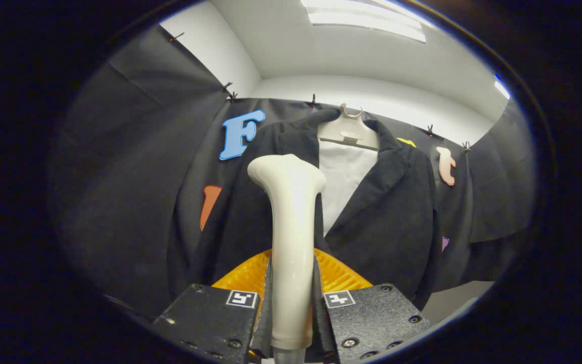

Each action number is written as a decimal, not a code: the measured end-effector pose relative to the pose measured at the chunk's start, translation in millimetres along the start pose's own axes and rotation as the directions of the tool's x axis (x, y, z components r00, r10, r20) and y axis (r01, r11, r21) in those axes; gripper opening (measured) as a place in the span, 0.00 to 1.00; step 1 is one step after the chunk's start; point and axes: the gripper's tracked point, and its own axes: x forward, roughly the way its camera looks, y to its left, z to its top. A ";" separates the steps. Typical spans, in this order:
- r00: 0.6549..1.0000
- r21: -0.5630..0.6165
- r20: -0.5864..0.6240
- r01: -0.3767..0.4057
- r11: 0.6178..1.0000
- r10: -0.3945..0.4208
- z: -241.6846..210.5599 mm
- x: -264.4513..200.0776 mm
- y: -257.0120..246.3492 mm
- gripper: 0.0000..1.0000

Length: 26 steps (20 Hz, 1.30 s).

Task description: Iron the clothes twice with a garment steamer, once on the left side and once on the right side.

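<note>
The garment steamer (291, 237) stood upright in the lower centre of the frame, a smooth, glossy, cream-coloured wand with a slim handle that widened at the top into a rounded, flared head leaning slightly to the left. Its handle ran down between the two fingers of the gripper (292, 303), which were closed in on it from both sides, each pressing against the plastic, so the tool was firmly held. Behind the handle, just above the fingers, a ribbed orange part (341, 275) fanned out in a dome shape with fine parallel ridges; what it belonged to could not be told.

Beyond the steamer head, filling the centre of the frame, hung a dark jacket (392, 212) of a finely corded, matte fabric, with a broad collar and lapels falling open in a V. Inside that opening showed a plain white panel (346, 177), smooth and flat. The jacket hung from a pale plastic hanger (349, 132) whose hook rose at the upper centre. The steamer head sat in front of the jacket's lapel on the left of the frame; whether it touched the cloth could not be told.

Behind the jacket stretched the black cloth wall (134, 167), clipped along its top edge, and above it a white ceiling with a bright light panel (367, 17) at the upper right.
</note>
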 end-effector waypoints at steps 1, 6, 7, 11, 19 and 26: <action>1.000 -0.003 -0.011 0.001 1.000 -0.001 -4.0 -1.7 -0.3 0.35; 0.998 -0.012 -0.058 0.004 1.000 -0.005 -26.0 -6.7 -2.5 0.35; 0.998 -0.006 -0.060 0.009 1.000 -0.009 -29.9 -10.2 -4.4 0.35; 0.997 -0.013 -0.078 0.015 1.000 -0.016 -45.4 -21.0 -4.4 0.35; 0.988 -0.044 -0.153 -0.018 0.999 0.011 -83.7 -48.1 3.3 0.35; 0.966 -0.048 -0.257 -0.050 0.998 0.037 -127.9 -68.9 8.1 0.35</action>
